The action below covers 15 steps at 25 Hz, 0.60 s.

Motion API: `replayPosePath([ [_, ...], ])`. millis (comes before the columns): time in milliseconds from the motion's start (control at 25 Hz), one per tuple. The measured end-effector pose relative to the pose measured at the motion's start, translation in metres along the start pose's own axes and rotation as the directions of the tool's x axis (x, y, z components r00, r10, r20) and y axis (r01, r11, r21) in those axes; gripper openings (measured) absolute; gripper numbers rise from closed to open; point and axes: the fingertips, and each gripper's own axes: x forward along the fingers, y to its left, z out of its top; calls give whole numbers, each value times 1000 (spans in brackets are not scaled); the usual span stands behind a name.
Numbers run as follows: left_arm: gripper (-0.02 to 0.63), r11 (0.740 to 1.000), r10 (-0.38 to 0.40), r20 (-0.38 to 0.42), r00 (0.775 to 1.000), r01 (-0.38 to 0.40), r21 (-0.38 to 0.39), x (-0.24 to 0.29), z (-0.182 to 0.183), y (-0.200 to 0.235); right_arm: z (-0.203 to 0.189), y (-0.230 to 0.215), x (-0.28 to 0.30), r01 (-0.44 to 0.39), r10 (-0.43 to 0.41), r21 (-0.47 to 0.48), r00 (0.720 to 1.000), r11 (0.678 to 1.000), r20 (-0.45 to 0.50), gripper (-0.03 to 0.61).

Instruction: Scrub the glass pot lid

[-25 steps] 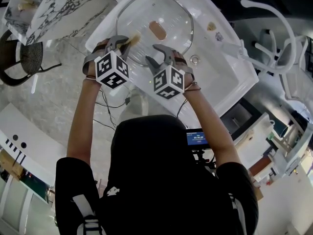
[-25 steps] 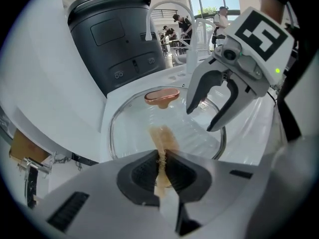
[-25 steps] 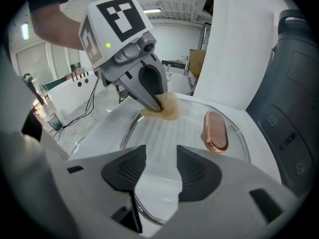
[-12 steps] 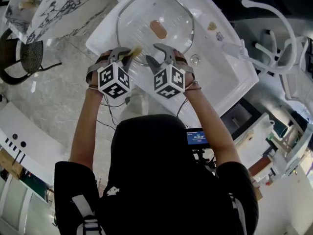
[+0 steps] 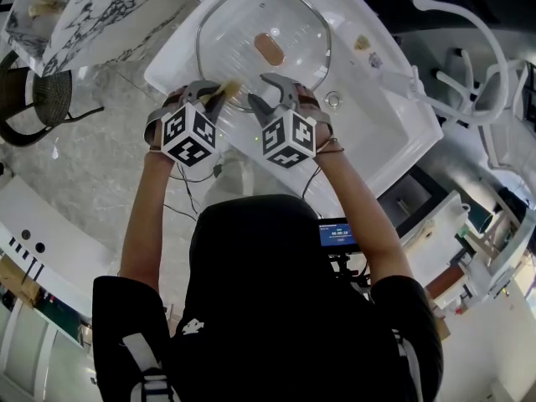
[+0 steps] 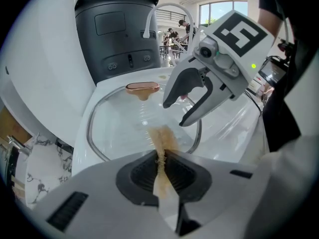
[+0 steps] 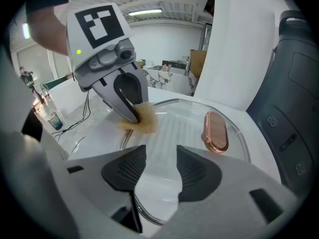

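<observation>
Round glass lid [image 5: 239, 23] lying flat in a white sink [image 5: 381, 136]
Clear and metal-rimmed, with an oblong copper-coloured handle [image 5: 269, 48] at its centre. The left gripper [image 5: 219, 90] pinches a tan, fibrous scrubber [image 6: 162, 136] at the lid's near rim; the right gripper [image 5: 266, 90], jaws apart and empty, hovers over that same edge

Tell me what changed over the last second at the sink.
The left hand-held gripper, shut on the tan scrubber, pulled back toward the person, dragging the scrubber from further in on the glass lid to its near rim. The right hand-held gripper stayed open at the near rim, and the lid kept its place in the sink.
</observation>
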Motion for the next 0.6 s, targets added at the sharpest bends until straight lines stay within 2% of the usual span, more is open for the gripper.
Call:
replayPosePath([
  [400, 21, 998, -14, 19, 1000, 15, -54, -1, 4, 11, 0, 0, 1, -5, 5, -4, 1000, 1000, -3, 178],
  [600, 21, 999, -9, 37, 999, 11, -50, -2, 12, 26, 0, 0, 0, -5, 5, -2, 1000, 1000, -2, 178],
])
